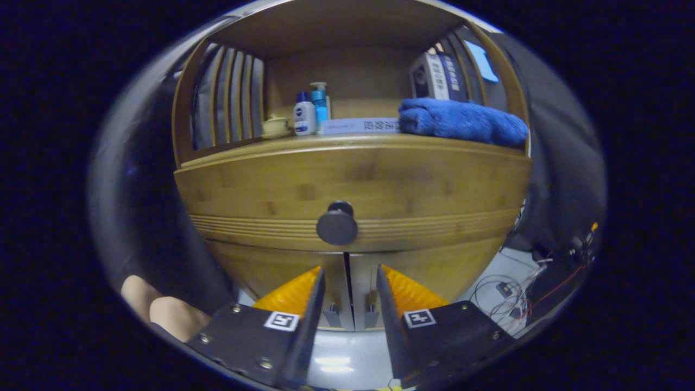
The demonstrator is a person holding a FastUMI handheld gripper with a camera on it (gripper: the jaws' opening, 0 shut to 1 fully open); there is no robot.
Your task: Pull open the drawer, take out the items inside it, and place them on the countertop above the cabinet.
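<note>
1. Gripper view: fingers of the hand-held gripper (350, 282) stand apart at the bottom centre of the frame, released, with nothing between them; through the gap show the two lower cabinet doors and the seam where they meet.
2. Just above and beyond the fingertips, at the centre of the frame, sits the round dark knob (337, 224) of the light bamboo drawer (423, 190), which is closed flush with the cabinet front. The fingers do not touch the knob.
3. Along the top edge of the drawer runs the bamboo countertop (353, 142), roofed by an open shelf bay with slatted sides.
4. On the countertop, at the upper right of the frame, lies a folded blue towel (461, 122), its end hanging slightly over the front edge.
5. Left of the towel a flat pale book (361, 126) lies on its side, touching or nearly touching the towel; I cannot tell which.
6. Left of the book stand a small white bottle with a dark blue cap (304, 115) and, just behind it, a blue pump bottle (320, 103); further left rests a small cream lidded cup (275, 126).
7. Behind the towel, upper right, upright boxes (434, 76) lean against the shelf's side.
8. At the lower left of the frame a person's bare knees (163, 309) show; at the lower right, loose wires (516, 296) lie on the pale floor.
</note>
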